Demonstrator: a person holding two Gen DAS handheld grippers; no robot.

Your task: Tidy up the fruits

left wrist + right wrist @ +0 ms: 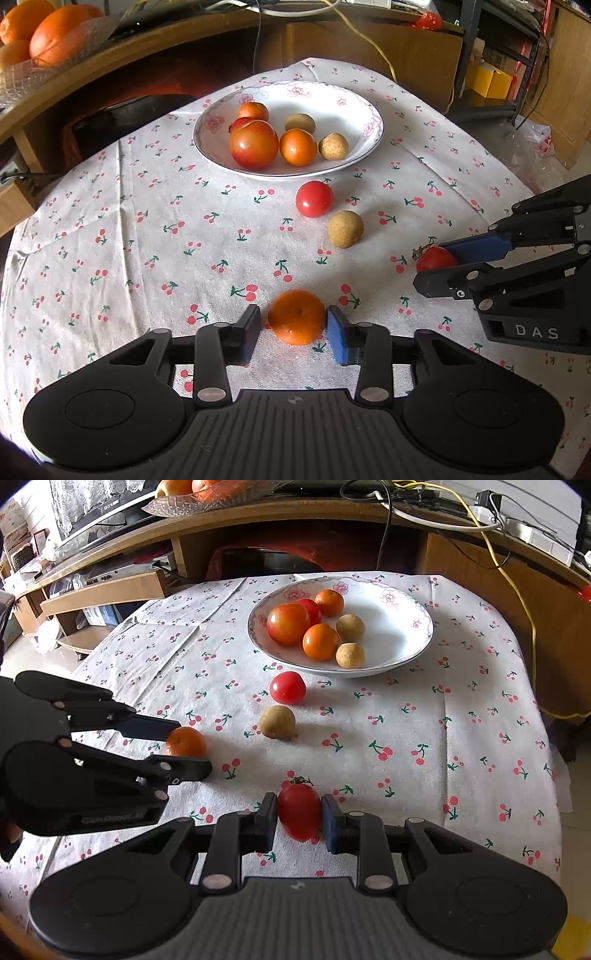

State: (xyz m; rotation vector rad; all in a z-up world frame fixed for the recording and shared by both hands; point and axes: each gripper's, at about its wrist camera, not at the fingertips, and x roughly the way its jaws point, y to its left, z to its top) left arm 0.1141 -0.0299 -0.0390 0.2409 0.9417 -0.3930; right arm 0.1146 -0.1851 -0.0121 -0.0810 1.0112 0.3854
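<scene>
I hold a gripper in each hand over a desk covered with a white cloth printed with small red cherries. My left gripper is closed on a small orange mandarin, its two pads pressing the fruit's sides while the fruit rests on the cloth near me. My right gripper is closed the same way on an oval red tomato with a green stem, also sitting on the cloth. From the left wrist view, that right gripper reaches in from the right edge; from the right wrist view, my left gripper reaches in from the left. Farther from me, between the grippers and the plate, a round red tomato and a tan, rough-skinned round fruit lie loose on the cloth, near each other. Beyond them stands a white plate with a pink flower rim. It holds a large orange-red tomato, two mandarins, two more tan fruits and a small red fruit. A glass bowl of oranges sits on a wooden shelf behind.
</scene>
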